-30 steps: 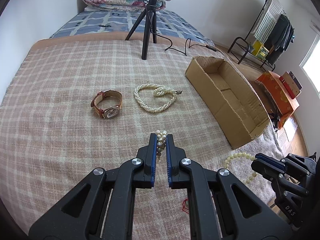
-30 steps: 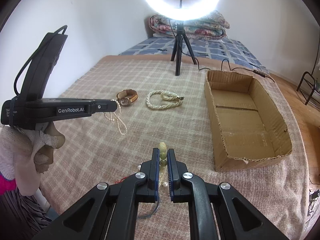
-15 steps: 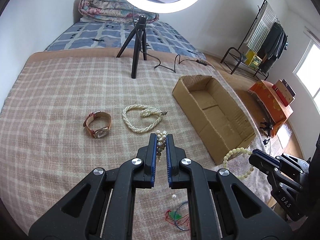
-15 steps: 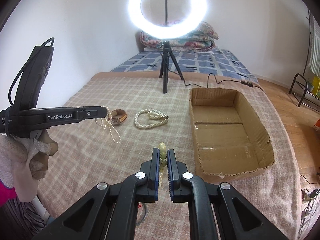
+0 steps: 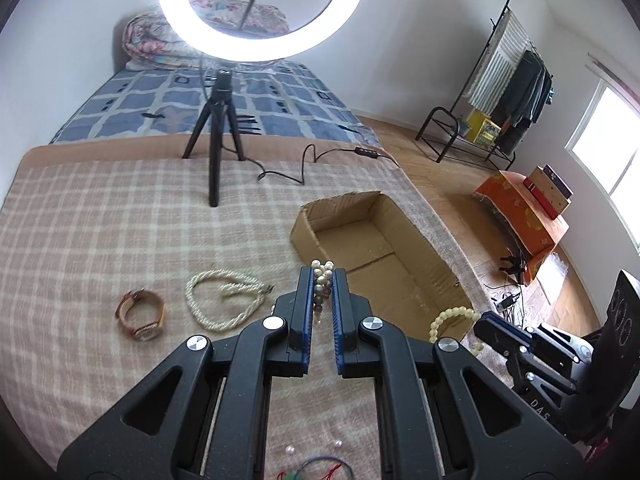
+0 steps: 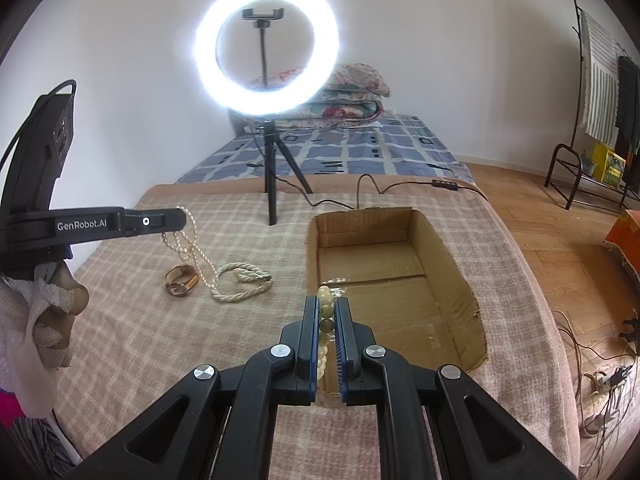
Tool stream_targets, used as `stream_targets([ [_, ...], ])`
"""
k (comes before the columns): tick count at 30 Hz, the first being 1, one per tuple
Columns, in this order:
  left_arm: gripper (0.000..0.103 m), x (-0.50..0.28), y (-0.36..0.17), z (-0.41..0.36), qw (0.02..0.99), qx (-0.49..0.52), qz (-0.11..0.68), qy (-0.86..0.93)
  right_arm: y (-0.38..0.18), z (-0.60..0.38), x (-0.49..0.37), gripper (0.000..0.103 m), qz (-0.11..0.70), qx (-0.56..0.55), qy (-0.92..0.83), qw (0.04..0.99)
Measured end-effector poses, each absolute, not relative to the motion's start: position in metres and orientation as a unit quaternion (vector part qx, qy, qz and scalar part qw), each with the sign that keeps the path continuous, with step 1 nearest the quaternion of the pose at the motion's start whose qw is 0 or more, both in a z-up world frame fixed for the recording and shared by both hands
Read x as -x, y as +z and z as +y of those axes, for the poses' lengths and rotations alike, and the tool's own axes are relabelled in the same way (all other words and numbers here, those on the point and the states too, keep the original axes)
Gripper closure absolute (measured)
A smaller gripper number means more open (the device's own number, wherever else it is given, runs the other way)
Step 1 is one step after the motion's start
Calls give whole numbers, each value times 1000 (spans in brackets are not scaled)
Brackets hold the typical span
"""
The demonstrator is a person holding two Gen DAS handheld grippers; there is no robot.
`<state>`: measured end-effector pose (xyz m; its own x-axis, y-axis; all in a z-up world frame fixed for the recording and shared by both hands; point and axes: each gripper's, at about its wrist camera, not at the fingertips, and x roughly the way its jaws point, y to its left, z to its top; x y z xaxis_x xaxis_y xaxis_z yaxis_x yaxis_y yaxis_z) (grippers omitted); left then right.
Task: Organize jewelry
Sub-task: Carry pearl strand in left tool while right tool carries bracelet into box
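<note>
My left gripper (image 5: 321, 280) is shut on a thin pearl necklace (image 5: 322, 270), held in the air; the strand hangs from it in the right wrist view (image 6: 188, 246). My right gripper (image 6: 328, 308) is shut on a cream bead bracelet (image 6: 325, 300), held above the near end of the open cardboard box (image 6: 452, 264). The bracelet (image 5: 448, 318) also shows at the right gripper's tip in the left wrist view. A twisted pearl rope necklace (image 5: 224, 300) and a brown leather watch (image 5: 140, 314) lie on the checked blanket left of the box (image 5: 304, 228).
A ring light on a black tripod (image 5: 218, 128) stands behind the jewelry, its cable (image 5: 304, 164) running right. Loose beads and coloured cord (image 5: 316, 468) lie near my left gripper's base. The blanket's right edge drops to the wooden floor (image 6: 568, 240).
Both grippers have risen and moved forward towards the box, each still shut on its piece. The right gripper now hangs over the box's near end.
</note>
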<state>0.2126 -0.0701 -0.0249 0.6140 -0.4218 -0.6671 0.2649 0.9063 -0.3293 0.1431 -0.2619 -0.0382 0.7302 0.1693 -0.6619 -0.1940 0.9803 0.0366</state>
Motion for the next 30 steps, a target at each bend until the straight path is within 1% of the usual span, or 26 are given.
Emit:
stream_targets([
  [15,97,-282,-23,-146,882,90,407,-220,-57,-305,-175,98,377,-17,63,924],
  [20,97,-299,-34,-168,877,84,419,-219,-63,-315,-182,98,384,-25,55,921],
  [30,97,-318,-66,-189,862,79,453,-214,-74,-323,-190,98,402,-32,51,914],
])
